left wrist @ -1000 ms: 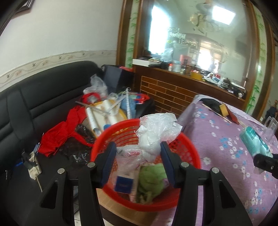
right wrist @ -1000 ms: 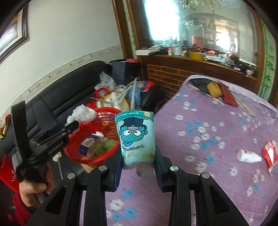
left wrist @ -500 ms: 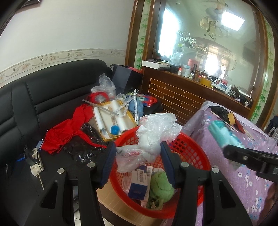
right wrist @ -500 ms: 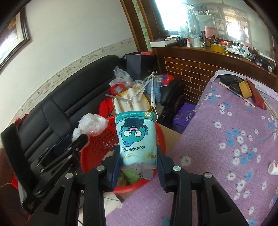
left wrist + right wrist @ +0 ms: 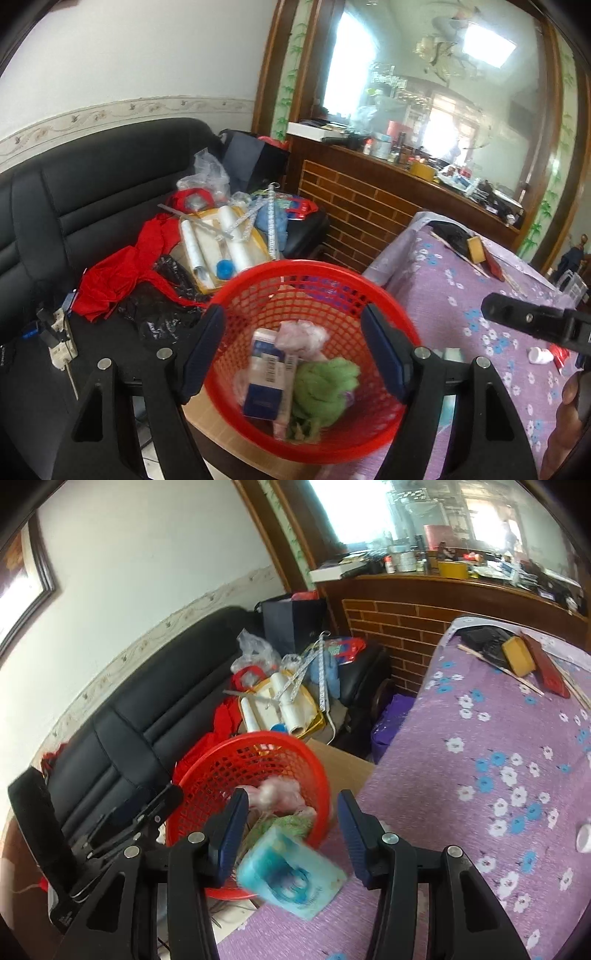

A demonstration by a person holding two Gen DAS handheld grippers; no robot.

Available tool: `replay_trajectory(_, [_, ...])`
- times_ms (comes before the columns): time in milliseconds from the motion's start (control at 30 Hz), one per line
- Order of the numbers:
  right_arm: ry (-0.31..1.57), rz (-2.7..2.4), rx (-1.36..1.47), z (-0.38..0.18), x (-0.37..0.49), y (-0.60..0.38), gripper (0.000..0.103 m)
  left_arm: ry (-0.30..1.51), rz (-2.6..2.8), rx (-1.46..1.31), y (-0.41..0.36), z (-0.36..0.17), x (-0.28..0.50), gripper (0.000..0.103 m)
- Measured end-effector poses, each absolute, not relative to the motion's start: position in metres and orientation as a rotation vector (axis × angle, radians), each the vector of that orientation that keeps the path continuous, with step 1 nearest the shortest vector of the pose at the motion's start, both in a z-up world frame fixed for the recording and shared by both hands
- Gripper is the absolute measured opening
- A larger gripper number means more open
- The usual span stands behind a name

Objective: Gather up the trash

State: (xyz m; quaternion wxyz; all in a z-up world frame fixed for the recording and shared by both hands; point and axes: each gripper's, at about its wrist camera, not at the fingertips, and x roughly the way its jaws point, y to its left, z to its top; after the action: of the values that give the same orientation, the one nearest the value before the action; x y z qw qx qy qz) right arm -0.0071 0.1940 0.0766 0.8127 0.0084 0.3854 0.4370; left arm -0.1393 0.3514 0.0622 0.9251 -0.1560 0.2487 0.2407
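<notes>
Plastic trash is lying in the red basket (image 5: 373, 302) under the left gripper (image 5: 293, 350) in the left wrist view; its jaws are standing spread wide with nothing between them; inside the basket a crumpled clear bag (image 5: 301, 332), a blue-and-white carton (image 5: 267, 373) and a green cloth wad (image 5: 325, 384) are sitting together; the basket is resting beside the purple flowered tablecloth (image 5: 461, 291), with a black sofa (image 5: 92, 192) behind it.

From the right wrist view, the right gripper (image 5: 290, 834) is hanging over the tablecloth's edge with its jaws spread apart and gripping nothing; a teal tissue pack (image 5: 291, 875) is showing blurred and tilted between and below the fingers, touching neither, just beside the basket's (image 5: 258, 746) near rim; whether it is resting on anything I cannot tell.
</notes>
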Motion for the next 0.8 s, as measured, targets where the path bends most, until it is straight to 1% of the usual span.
replay_trajectory(200, [0.810, 0.916, 0.072, 0.083, -0.004, 0.159, 0.054, 0.509, 0.474, -0.273, 0.331, 0.069, -0.133, 0.075])
replay_trajectory(533, [0.843, 0.865, 0.105, 0.070, 0.002, 0.117, 0.054, 0.523, 0.439, -0.237, 0.311, 0.073, -0.128, 0.075])
replay_trajectory(800, [0.849, 0.825, 0.158, 0.064, 0.003, 0.082, 0.054, 0.535, 0.380, -0.166, 0.274, 0.076, -0.117, 0.075])
